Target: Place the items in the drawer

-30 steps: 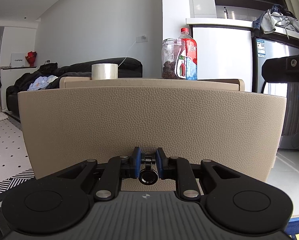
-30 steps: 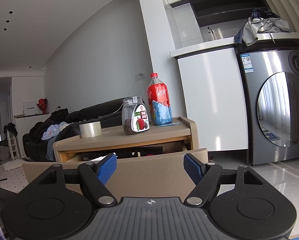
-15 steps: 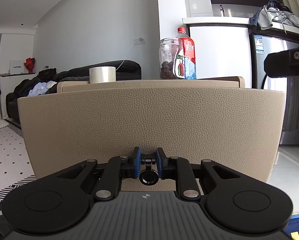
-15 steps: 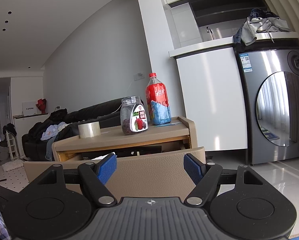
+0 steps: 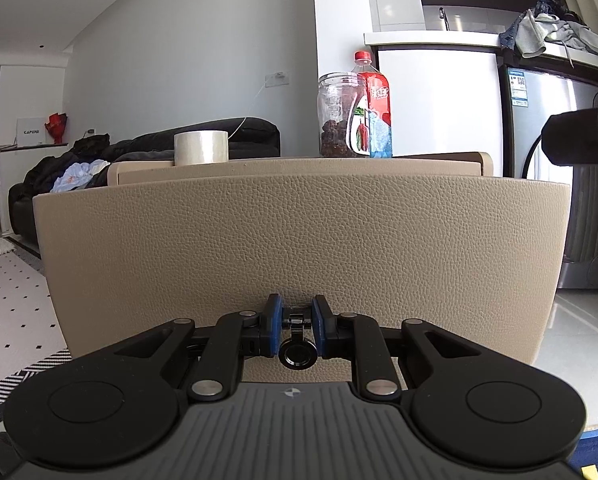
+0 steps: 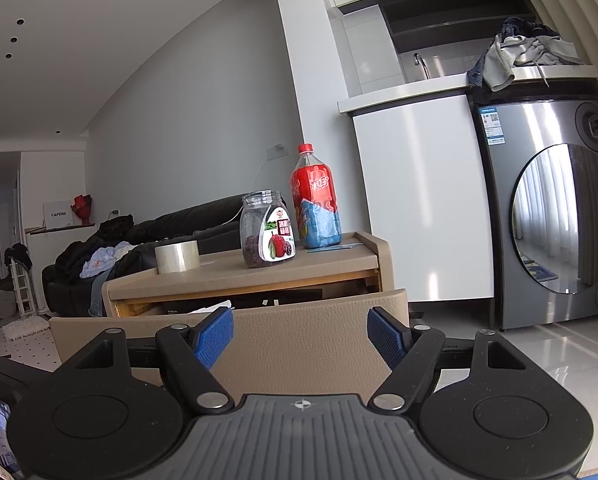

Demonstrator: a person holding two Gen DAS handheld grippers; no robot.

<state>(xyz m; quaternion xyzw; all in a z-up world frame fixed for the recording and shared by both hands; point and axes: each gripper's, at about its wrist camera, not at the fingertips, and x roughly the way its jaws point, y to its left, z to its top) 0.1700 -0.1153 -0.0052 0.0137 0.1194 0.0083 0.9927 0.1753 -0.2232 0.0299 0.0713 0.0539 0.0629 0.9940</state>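
Note:
My left gripper (image 5: 295,325) is shut on the black drawer knob (image 5: 297,354) low on the tan leather drawer front (image 5: 299,240). The drawer front (image 6: 299,344) stands pulled out from the tan cabinet (image 6: 251,276), with a dark gap and papers showing behind it. On the cabinet top stand a roll of clear tape (image 6: 177,256), a clear jar with dark dried fruit (image 6: 267,234) and a red-capped bottle (image 6: 316,200). The same tape roll (image 5: 201,147), jar (image 5: 341,126) and bottle (image 5: 375,108) rise above the drawer front. My right gripper (image 6: 301,334) hangs open in front of the drawer, holding nothing.
A steel washing machine (image 6: 547,216) and a white counter cabinet (image 6: 415,200) stand to the right, with clothes (image 6: 527,54) piled on top. A black sofa (image 6: 139,240) with laundry lies behind on the left. Glossy tiled floor (image 6: 519,352) lies to the right.
The left gripper keeps its hold on the knob, and the left view has dropped slightly relative to the cabinet top. The right gripper stays open and has barely moved.

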